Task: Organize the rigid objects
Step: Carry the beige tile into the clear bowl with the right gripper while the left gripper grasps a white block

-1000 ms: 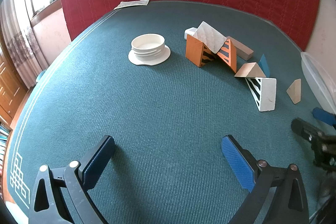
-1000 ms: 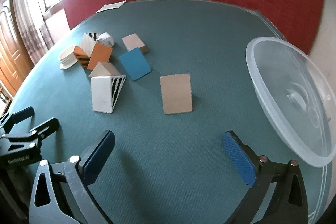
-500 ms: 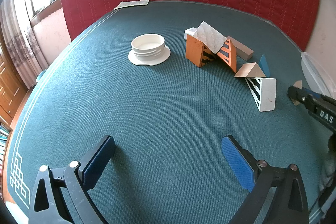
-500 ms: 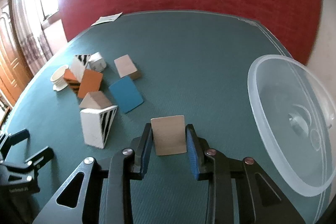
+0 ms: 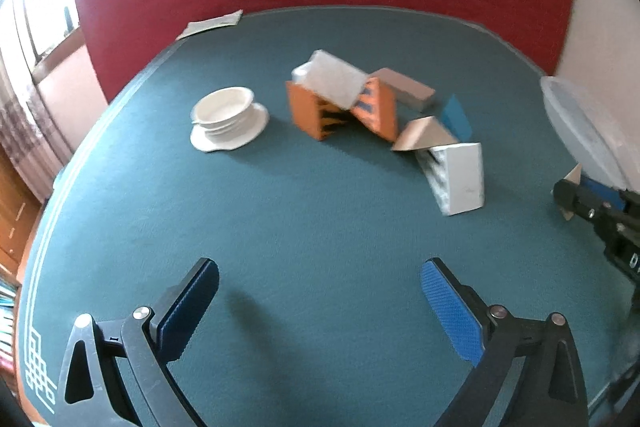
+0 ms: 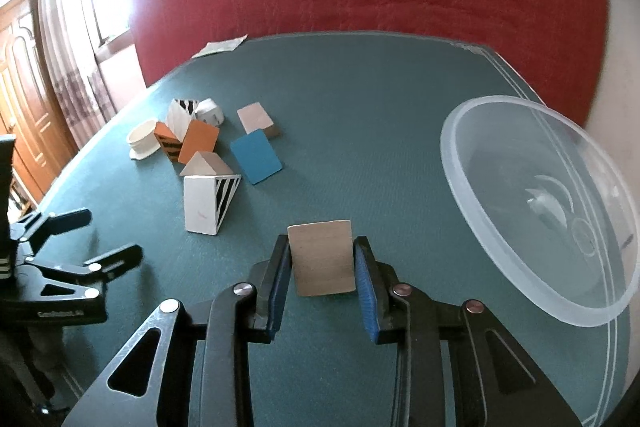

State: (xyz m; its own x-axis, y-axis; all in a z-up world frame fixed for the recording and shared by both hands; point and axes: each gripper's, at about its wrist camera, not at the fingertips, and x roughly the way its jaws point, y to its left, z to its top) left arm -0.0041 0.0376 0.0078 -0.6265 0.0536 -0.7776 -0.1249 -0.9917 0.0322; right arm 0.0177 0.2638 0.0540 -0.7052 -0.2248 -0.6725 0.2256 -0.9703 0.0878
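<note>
Two tongs are in view above the green bench (image 6: 380,99). All positions below are given relative to the white striped wedge (image 6: 208,203), listed from left to right in the right wrist view.

1. My left tongs (image 6: 100,235): left of the wedge and nearer to me, jaws spread wide, nothing between them. In the left wrist view the same tongs (image 5: 320,301) hang over bare green cloth.
2. White cup on its saucer (image 6: 142,141): behind the wedge and to its left.
3. Orange striped blocks (image 6: 188,143): behind the wedge, with a white block (image 6: 178,117) leaning on them.
4. Plain wooden wedge (image 6: 206,163): touching the far side of the striped wedge.
5. Blue block (image 6: 256,155): behind and just right of the wedge; a tan block (image 6: 256,119) lies beyond it.
6. My right tongs (image 6: 322,267): right of the wedge and nearer to me, jaws closed on a tan wooden block (image 6: 322,257), one blue pad against each side.
7. Clear plastic bowl (image 6: 480,239): far right of the wedge, tilted, its open side facing the blocks.
</note>
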